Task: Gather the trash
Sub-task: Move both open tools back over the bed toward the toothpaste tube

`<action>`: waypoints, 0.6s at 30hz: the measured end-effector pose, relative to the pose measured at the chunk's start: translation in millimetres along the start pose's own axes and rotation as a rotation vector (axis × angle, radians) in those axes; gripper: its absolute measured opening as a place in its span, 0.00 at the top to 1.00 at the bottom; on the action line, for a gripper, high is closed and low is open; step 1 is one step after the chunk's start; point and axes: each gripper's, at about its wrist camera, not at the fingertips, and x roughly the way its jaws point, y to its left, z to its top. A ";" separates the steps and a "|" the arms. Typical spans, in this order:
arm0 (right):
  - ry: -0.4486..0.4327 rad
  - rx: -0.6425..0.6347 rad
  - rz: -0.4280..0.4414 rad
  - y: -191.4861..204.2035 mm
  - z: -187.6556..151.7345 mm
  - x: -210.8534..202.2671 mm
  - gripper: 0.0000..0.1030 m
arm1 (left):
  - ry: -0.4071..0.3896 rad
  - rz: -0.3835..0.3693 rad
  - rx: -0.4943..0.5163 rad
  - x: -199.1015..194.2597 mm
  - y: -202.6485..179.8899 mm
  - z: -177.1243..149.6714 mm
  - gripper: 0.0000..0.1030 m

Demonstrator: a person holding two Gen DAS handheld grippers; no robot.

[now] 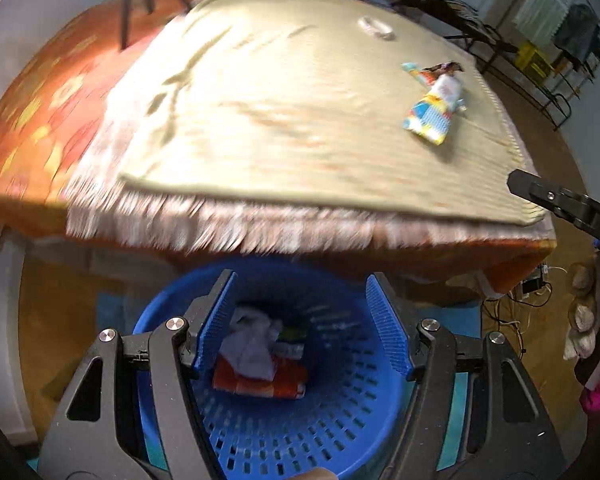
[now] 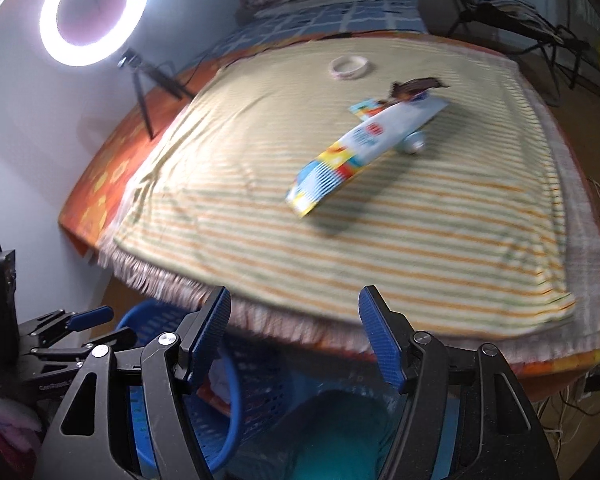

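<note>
Trash, a colourful flattened carton with torn wrappers (image 2: 364, 148), lies on the striped-cloth surface (image 2: 440, 240), while both claws, left (image 1: 300, 324) and right (image 2: 294, 332), hang apart and empty above the perforated blue plastic basket (image 1: 340, 420), likely after dropping scraps.

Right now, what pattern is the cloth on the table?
The cloth is cream with thin orange and green stripes and a fringed edge; clearest in the right wrist view.

Ring light (image 2: 93, 10), tape roll (image 2: 349, 66), striped cloth (image 2: 440, 216).
</note>
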 end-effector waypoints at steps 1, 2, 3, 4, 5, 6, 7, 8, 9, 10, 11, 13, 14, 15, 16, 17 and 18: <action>-0.008 0.010 -0.003 -5.9 3.4 -2.2 0.36 | -0.005 -0.009 0.014 0.3 -6.0 5.5 0.34; -0.017 0.022 -0.006 -12.8 7.1 -5.3 0.36 | -0.008 -0.015 0.022 0.9 -10.3 8.7 0.34; -0.023 0.030 -0.007 -16.6 9.5 -6.4 0.36 | -0.011 -0.023 0.038 1.6 -16.9 14.5 0.34; -0.030 0.041 -0.006 -22.7 12.9 -8.9 0.36 | -0.014 -0.029 0.050 2.5 -22.1 18.9 0.34; -0.037 0.053 -0.005 -27.9 15.8 -10.8 0.36 | -0.017 -0.035 0.063 2.9 -27.4 23.7 0.34; -0.043 0.065 -0.004 -33.7 19.0 -12.6 0.36 | -0.021 -0.042 0.080 4.0 -34.1 29.9 0.34; -0.049 0.075 -0.002 -39.3 22.5 -14.3 0.36 | -0.024 -0.047 0.092 4.6 -38.6 34.1 0.34; -0.054 0.082 -0.002 -44.2 26.2 -15.7 0.36 | -0.027 -0.052 0.104 5.6 -43.7 39.0 0.34; -0.058 0.086 -0.003 -48.3 29.3 -16.8 0.36 | -0.031 -0.057 0.119 6.8 -49.6 44.9 0.34; -0.064 0.089 -0.005 -52.0 32.7 -18.2 0.36 | -0.033 -0.061 0.128 7.5 -53.3 49.3 0.34; -0.073 0.093 -0.006 -56.3 38.0 -20.1 0.36 | -0.036 -0.066 0.138 9.2 -58.0 54.2 0.34; -0.082 0.103 0.002 -63.2 46.7 -22.1 0.36 | -0.041 -0.076 0.159 12.6 -69.1 63.8 0.34; -0.087 0.113 0.013 -67.3 52.6 -22.7 0.36 | -0.043 -0.081 0.172 15.5 -75.0 71.1 0.34; -0.092 0.124 0.022 -71.5 58.5 -23.0 0.36 | -0.044 -0.085 0.184 18.0 -79.8 76.3 0.34; -0.099 0.132 0.024 -75.4 64.9 -23.0 0.36 | -0.045 -0.088 0.198 20.9 -85.2 82.1 0.34; -0.102 0.135 0.024 -77.8 69.8 -22.4 0.36 | -0.044 -0.092 0.209 23.7 -89.7 87.0 0.34; -0.102 0.136 0.026 -80.8 76.6 -20.7 0.36 | -0.042 -0.098 0.224 27.5 -95.4 92.9 0.34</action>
